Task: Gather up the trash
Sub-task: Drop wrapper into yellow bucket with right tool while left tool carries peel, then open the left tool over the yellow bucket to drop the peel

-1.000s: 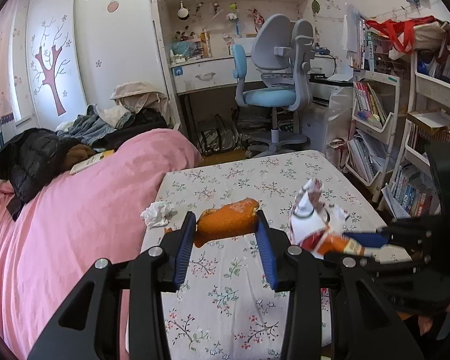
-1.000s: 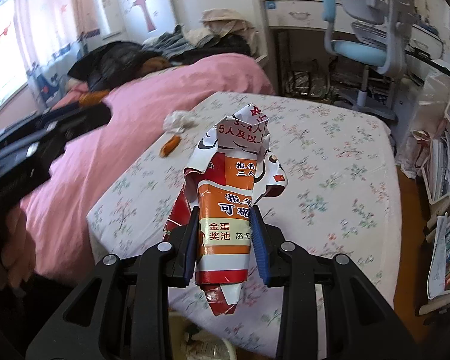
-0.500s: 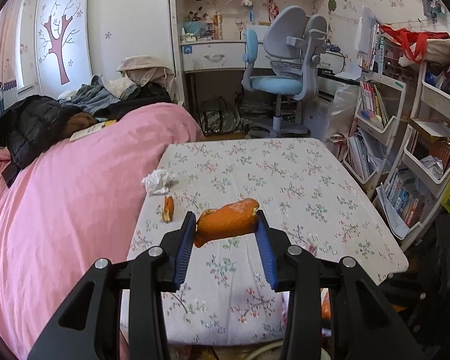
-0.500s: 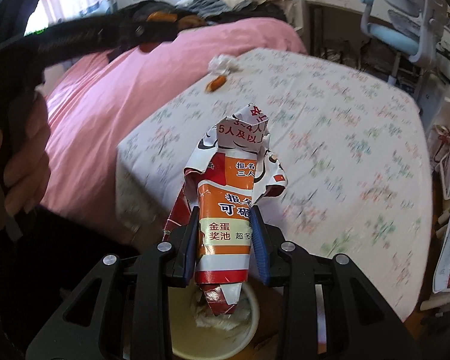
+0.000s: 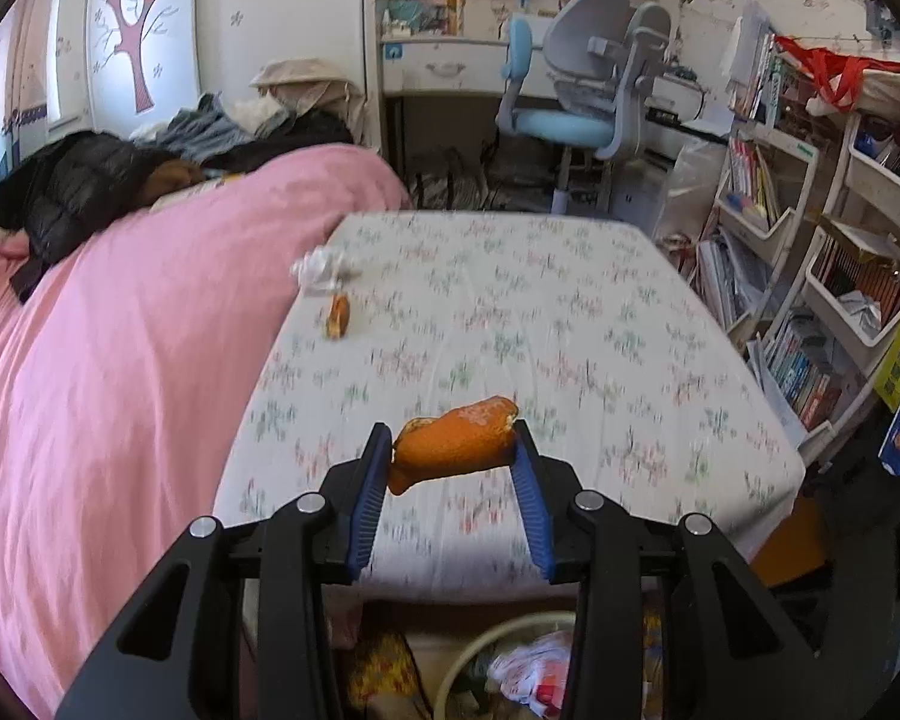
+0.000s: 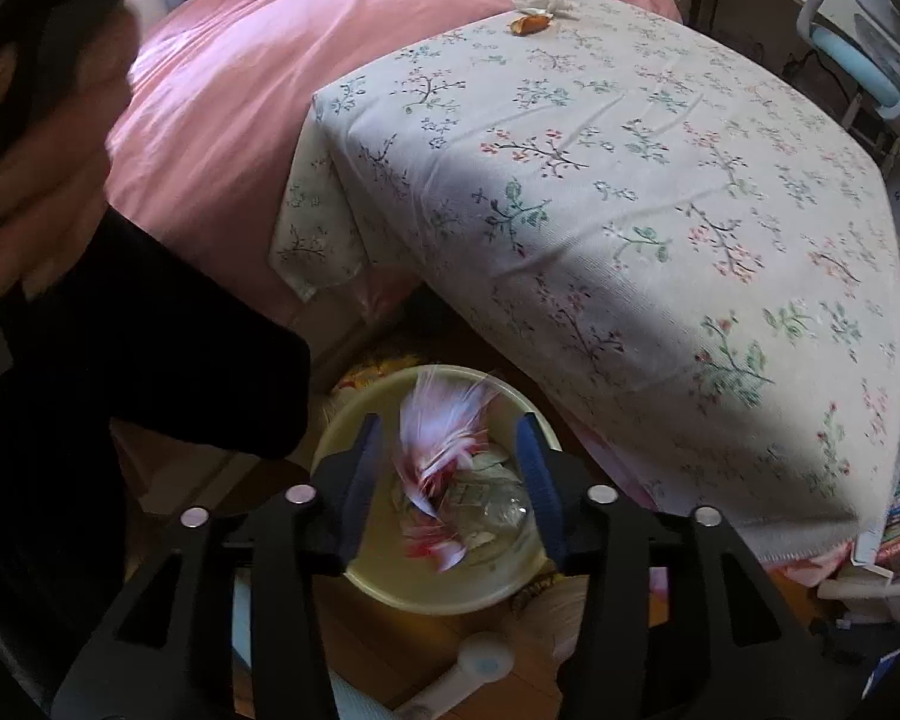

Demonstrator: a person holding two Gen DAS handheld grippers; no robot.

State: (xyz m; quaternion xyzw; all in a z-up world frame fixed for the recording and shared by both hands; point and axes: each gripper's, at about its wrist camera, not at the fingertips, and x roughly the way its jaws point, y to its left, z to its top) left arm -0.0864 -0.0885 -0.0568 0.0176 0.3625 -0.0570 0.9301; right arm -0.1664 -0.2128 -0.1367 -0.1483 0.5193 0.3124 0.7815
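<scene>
Released from the right gripper (image 6: 450,462), whose jaws have just been opening, the wrapper (image 6: 438,468) falls between them into the bin (image 6: 360,564); left gripper (image 5: 453,468) jaws clamp orange peel (image 5: 456,444), while tissue (image 5: 321,267) and peel scrap (image 5: 337,315) remain on the bench (image 5: 570,312).

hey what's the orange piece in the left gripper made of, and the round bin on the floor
orange piece: looks like citrus peel, matte, pitted orange skin curled on itself.
bin: probably plastic, with a smooth, slightly glossy cream wall and a thin, even rim.
</scene>
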